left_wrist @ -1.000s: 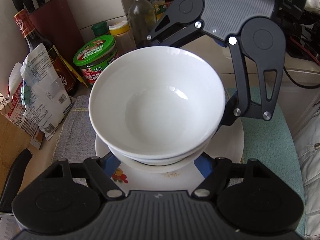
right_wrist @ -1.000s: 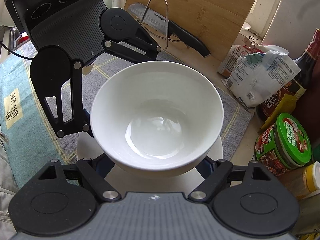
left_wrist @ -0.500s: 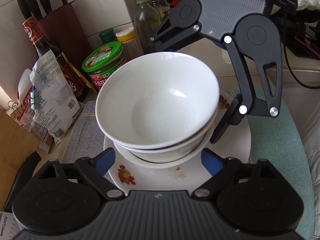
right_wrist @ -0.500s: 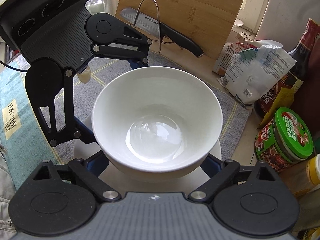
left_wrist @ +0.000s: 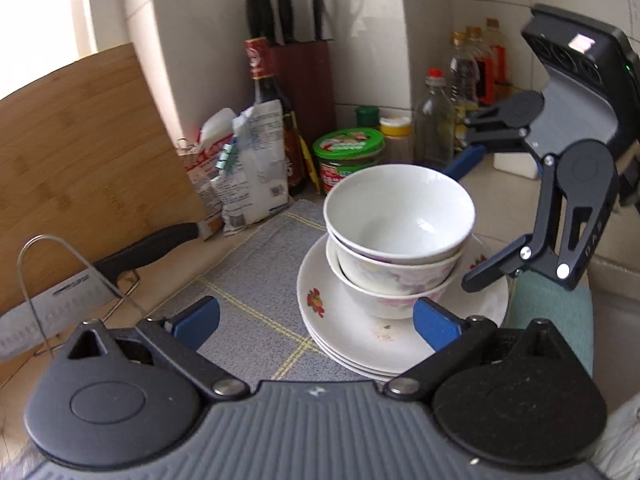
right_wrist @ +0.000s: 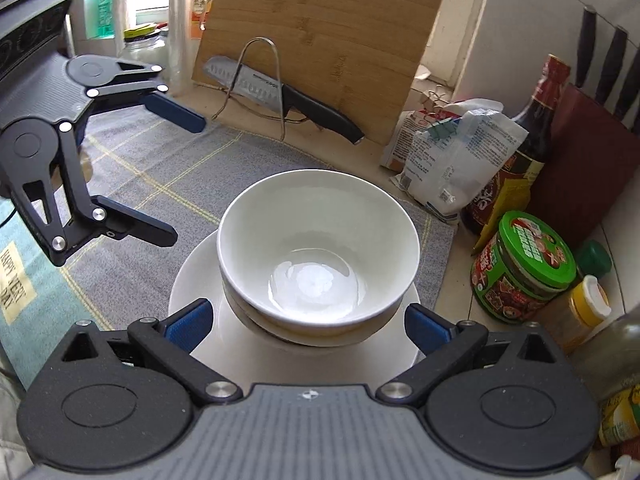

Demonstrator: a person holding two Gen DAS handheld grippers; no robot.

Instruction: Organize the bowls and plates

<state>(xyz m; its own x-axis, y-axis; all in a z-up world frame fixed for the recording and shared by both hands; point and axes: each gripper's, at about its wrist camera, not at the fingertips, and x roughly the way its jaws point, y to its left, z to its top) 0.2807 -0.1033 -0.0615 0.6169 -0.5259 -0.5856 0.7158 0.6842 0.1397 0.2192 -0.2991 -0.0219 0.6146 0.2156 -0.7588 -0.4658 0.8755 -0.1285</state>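
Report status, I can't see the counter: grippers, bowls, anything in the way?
Left gripper opening, right gripper open, both empty. Bowls nested on plates. Nothing blocking.

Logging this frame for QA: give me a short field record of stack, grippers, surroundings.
stack: white bowl nested atop floral bowls, on stacked plates
surface: grey mat
left gripper: jaws opening, nothing held
right gripper: open, straddling the bowls, not touching
nearby: knife on wire rack, cutting board, green-lidded jar

Each claw (left_wrist: 316,322) has black linkage arms, silver pivot screws, blue finger pads and a ribbed grey body.
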